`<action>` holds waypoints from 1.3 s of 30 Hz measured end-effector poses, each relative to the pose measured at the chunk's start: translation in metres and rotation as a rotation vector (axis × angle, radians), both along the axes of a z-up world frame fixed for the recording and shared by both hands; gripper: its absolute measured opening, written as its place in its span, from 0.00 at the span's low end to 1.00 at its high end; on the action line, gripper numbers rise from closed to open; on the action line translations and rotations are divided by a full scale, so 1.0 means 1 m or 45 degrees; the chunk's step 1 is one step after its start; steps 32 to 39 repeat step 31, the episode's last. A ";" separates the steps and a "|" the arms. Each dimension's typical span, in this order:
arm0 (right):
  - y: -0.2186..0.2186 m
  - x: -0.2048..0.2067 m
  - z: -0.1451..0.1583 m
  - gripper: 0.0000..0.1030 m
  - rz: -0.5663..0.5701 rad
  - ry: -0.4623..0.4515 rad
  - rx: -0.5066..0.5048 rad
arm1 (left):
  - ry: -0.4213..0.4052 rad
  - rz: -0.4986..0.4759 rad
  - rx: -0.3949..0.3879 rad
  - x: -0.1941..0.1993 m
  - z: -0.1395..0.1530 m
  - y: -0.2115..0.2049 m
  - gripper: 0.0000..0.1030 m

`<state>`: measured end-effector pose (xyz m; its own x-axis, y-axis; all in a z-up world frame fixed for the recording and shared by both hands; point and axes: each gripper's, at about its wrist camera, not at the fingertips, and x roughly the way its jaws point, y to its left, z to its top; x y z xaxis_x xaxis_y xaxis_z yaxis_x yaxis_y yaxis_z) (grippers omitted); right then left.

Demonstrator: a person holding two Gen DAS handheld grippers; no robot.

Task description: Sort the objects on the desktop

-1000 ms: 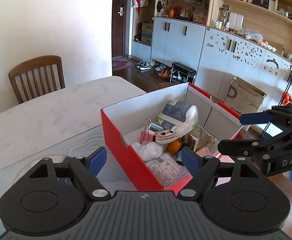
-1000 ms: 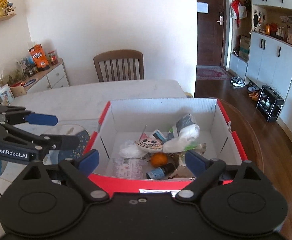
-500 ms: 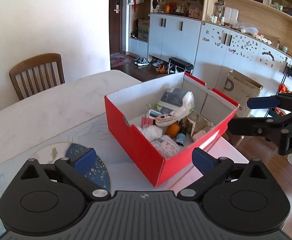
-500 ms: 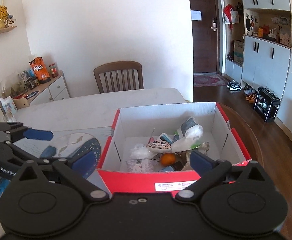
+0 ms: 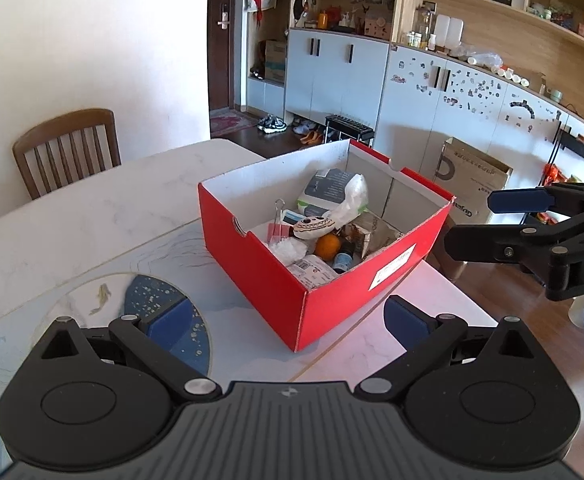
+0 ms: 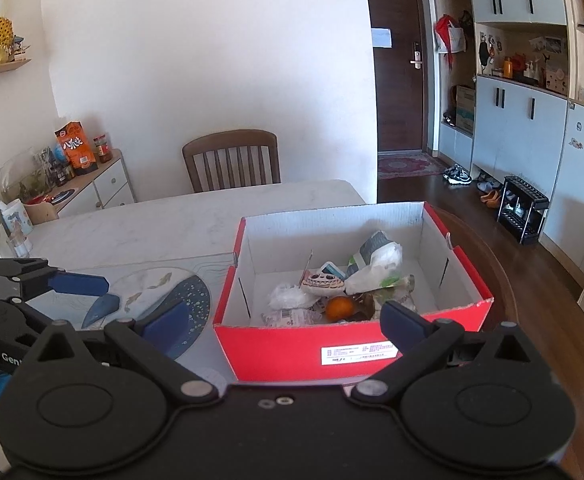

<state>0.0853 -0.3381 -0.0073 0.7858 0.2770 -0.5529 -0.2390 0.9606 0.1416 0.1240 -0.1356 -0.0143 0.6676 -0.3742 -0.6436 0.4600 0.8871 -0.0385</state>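
Observation:
A red cardboard box (image 5: 260,276) (image 6: 288,350) with white inner walls stands on the marble table (image 5: 72,220). Inside lie an orange (image 5: 327,246) (image 6: 339,307), a painted stone (image 5: 313,227) (image 6: 323,282), a small blue bottle (image 5: 341,262), a wipes pack (image 5: 325,190), white wrappers and a binder clip. My left gripper (image 5: 288,318) is open and empty, short of the box's near corner. My right gripper (image 6: 286,318) is open and empty too, in front of the box's labelled side. Each gripper shows at the edge of the other's view.
A round blue-and-white mat (image 5: 164,320) (image 6: 164,292) lies on the table left of the box. A wooden chair (image 6: 232,160) stands at the far side. The table edge and wood floor (image 6: 539,280) are right of the box; a cardboard carton (image 5: 467,184) stands by the cabinets.
Both grippers have drawn back from the box, which now looks smaller and farther off. Their jaws have spread wider. The box and its contents stayed put.

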 end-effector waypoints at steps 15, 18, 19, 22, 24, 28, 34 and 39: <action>-0.005 -0.007 -0.001 0.99 -0.076 -0.011 0.014 | -0.074 0.004 -0.011 -0.006 0.006 0.001 0.99; -0.006 -0.010 -0.001 0.99 -0.097 -0.032 0.004 | -0.103 0.005 -0.007 -0.007 0.008 0.001 0.99; -0.006 -0.011 -0.001 0.99 -0.104 -0.040 0.002 | -0.114 0.005 -0.007 -0.008 0.009 0.001 0.99; -0.006 -0.012 0.000 0.99 -0.122 -0.061 -0.012 | -0.135 0.010 -0.010 -0.009 0.011 0.002 0.99; -0.006 -0.014 0.000 0.99 -0.130 -0.069 -0.019 | -0.150 0.004 -0.014 -0.011 0.013 0.002 0.99; -0.004 -0.016 -0.001 0.99 -0.147 -0.096 -0.038 | -0.167 -0.009 -0.024 -0.013 0.015 0.002 0.99; -0.004 -0.016 0.000 0.99 -0.155 -0.102 -0.039 | -0.156 -0.023 -0.032 -0.012 0.016 0.003 0.99; -0.004 -0.016 0.000 0.99 -0.155 -0.102 -0.039 | -0.156 -0.023 -0.032 -0.012 0.016 0.003 0.99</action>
